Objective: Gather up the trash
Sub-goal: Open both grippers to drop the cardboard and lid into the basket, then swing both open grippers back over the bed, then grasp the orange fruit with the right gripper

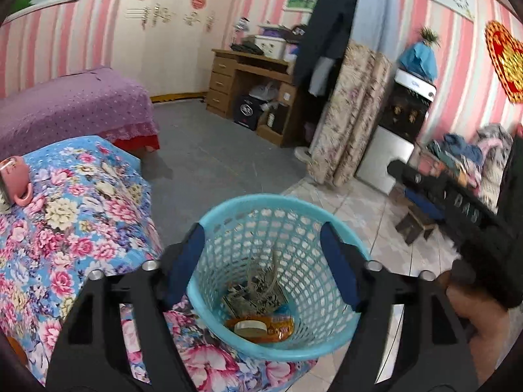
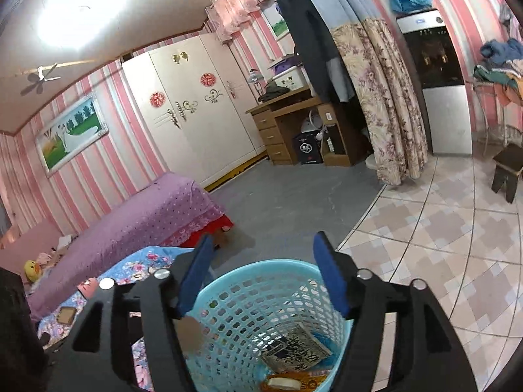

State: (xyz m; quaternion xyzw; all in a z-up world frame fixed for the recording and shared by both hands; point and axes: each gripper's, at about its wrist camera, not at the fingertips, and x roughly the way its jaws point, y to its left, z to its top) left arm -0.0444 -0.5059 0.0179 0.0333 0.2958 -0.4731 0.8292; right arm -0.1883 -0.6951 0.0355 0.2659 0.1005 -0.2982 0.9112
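Basket [image 1: 281, 228] of pale blue plastic lattice, one in number, sits just beneath and ahead of both tools, on the near edge of a table draped in a blue floral cloth [image 1: 75, 215]. Trash lies at its bottom: one printed black-and-white paper packet [image 2: 295, 349], one orange wrapper [image 1: 278, 328] and one white roll of tape [image 1: 250, 326] resting on that wrapper. In the left wrist view a few thin pale strands rise from the packet; what they are cannot be told.

The left gripper [image 1: 268, 261] hangs over the basket mouth with its two blue pads spread wide, one outside the left rim and one over the right wall, and nothing is clamped between them. The right gripper [image 2: 261, 277] also stands released above the near rim, its two blue pads apart and empty. In the left wrist view the right tool shows at far right, with a hand [image 1: 480, 326] beneath it.

One pink mug [image 1: 16, 179] lies well off to the left of the left tool on the cloth. A small brown object [image 2: 65, 314] lies left of the right tool.
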